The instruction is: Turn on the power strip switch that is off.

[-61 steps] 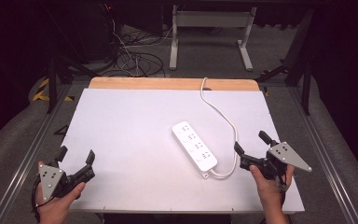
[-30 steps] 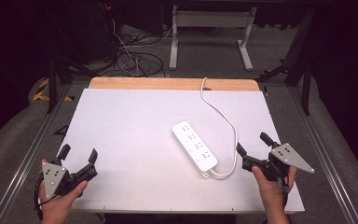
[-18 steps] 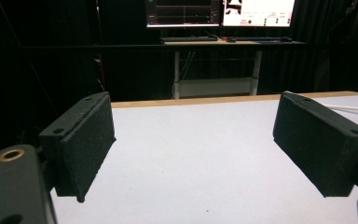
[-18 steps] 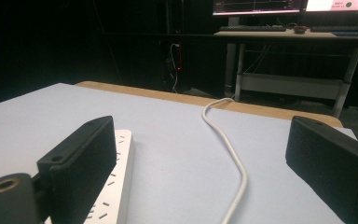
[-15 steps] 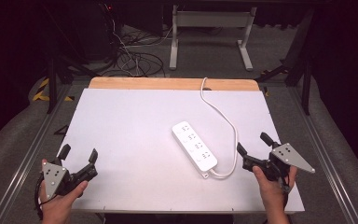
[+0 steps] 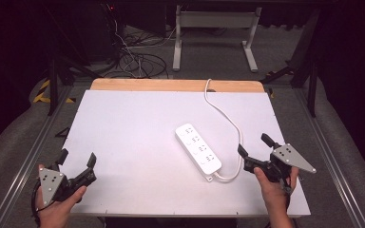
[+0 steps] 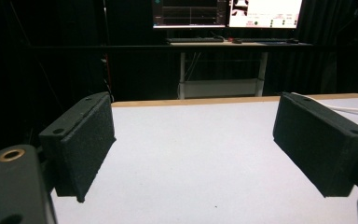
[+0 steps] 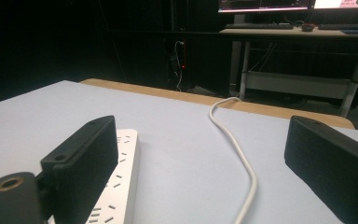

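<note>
White plastic power strip point(image 6: 198, 149) without legible writing mid-right on white counter point(image 6: 133, 128), white cord point(image 6: 229, 118) trailing far, right gripper point(image 6: 256, 146) just right, fingers apart, empty, left gripper point(image 6: 77, 158) near-left, fingers apart, empty

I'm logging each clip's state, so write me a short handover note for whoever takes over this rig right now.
Left gripper: open, holds nothing, over the near left corner of the white table.
Right gripper: open, holds nothing, just right of the power strip's near end.
Power strip: lies flat and slanted, right of centre. Its white cable loops from the near end and runs off the far edge.
Done: nothing visibly handled; no jaw touches the strip or cable.
Left: likely the whole job; the right gripper is nearest to the strip.
</note>
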Tool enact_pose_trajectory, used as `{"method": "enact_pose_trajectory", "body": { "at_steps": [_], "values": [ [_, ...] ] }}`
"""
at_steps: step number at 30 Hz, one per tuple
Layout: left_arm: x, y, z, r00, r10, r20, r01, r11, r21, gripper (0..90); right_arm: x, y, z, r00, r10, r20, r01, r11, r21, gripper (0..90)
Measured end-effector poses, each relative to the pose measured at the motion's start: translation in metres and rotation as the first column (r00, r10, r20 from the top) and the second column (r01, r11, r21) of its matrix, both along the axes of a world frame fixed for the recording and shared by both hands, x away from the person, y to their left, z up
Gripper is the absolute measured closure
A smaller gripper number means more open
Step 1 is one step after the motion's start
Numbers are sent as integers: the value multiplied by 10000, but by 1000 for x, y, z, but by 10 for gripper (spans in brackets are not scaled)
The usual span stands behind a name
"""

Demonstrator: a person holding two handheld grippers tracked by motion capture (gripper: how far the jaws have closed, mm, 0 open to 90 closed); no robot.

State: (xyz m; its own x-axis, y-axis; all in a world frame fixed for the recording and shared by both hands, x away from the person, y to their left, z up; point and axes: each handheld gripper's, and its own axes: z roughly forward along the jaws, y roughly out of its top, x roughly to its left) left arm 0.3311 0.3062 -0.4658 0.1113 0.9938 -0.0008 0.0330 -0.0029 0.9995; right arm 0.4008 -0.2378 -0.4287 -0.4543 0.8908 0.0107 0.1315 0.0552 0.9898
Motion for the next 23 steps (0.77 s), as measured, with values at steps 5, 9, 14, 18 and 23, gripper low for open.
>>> {"method": "enact_pose_trajectory", "body": {
  "at_steps": [5,9,14,18,23],
  "values": [
    [0,-1,0,10000,-60,2,60,10000,39,132,0,0,0,10000,6,19,-7,10000,6,107],
    [0,0,0,10000,-52,6,52,10000,25,132,0,0,0,10000,-67,-24,67,10000,9,111],
    [1,-1,0,10000,-59,-5,59,10000,68,132,0,0,0,10000,-76,-48,76,10000,-13,112],
    [1,-1,0,10000,-50,-16,50,10000,85,132,1,-1,0,10000,-95,-16,95,9999,-37,114],
    [2,-1,0,10000,-52,-26,52,10000,69,132,0,-3,-1,9999,-134,-28,134,9999,18,114]
  ]
}}
